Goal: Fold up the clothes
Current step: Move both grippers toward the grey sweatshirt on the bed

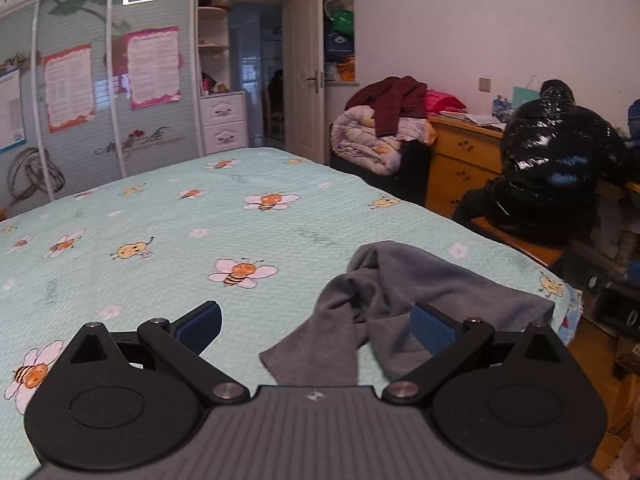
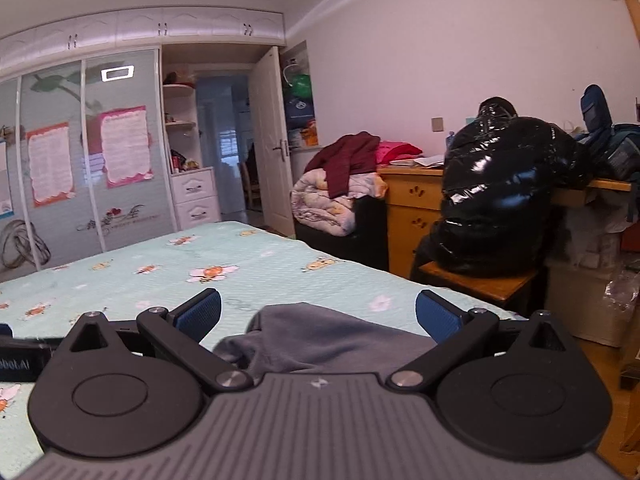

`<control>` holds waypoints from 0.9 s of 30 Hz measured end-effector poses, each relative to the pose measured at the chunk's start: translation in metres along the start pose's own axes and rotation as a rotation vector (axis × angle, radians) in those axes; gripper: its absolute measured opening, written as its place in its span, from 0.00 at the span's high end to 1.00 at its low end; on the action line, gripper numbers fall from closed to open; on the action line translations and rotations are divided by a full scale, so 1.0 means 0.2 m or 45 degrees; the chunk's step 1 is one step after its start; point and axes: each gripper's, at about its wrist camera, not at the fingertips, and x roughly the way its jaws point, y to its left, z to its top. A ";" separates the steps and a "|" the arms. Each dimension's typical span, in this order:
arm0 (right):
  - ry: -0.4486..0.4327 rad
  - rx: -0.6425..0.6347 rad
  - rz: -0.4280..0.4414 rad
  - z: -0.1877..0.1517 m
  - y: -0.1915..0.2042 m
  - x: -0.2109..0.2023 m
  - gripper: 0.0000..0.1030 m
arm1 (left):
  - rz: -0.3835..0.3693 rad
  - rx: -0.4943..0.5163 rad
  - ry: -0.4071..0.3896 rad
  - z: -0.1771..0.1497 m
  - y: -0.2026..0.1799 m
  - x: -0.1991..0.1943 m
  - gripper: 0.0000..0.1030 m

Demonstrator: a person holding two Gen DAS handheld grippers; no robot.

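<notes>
A crumpled grey garment (image 1: 404, 304) lies on the mint bee-print bedspread (image 1: 180, 220) near the bed's right front corner. My left gripper (image 1: 316, 326) is open just in front of it, its right blue pad over the cloth's near part and its left pad over bare bedspread. In the right wrist view the same grey garment (image 2: 320, 338) sits low between the blue pads. My right gripper (image 2: 318, 316) is open above it with nothing held. The garment's near edge is hidden by both gripper bodies.
A person in a shiny black puffer jacket (image 2: 500, 196) sits at a wooden desk (image 2: 416, 204) right of the bed. Piled bedding and a maroon coat (image 1: 396, 108) lie beyond. A wardrobe (image 1: 92, 92) and an open door (image 1: 304, 76) stand at the far side. The left gripper's body (image 2: 12, 354) shows at the left edge.
</notes>
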 end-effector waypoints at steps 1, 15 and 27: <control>0.011 0.020 0.006 0.00 -0.02 0.01 0.01 | 0.006 0.008 -0.001 0.00 -0.02 0.00 0.00; 0.036 -0.043 -0.027 -0.07 0.00 0.06 0.01 | -0.078 -0.059 0.024 0.03 -0.08 0.13 0.00; 0.073 -0.042 -0.025 -0.09 -0.01 0.13 0.01 | -0.078 -0.073 0.028 0.03 -0.04 0.14 0.00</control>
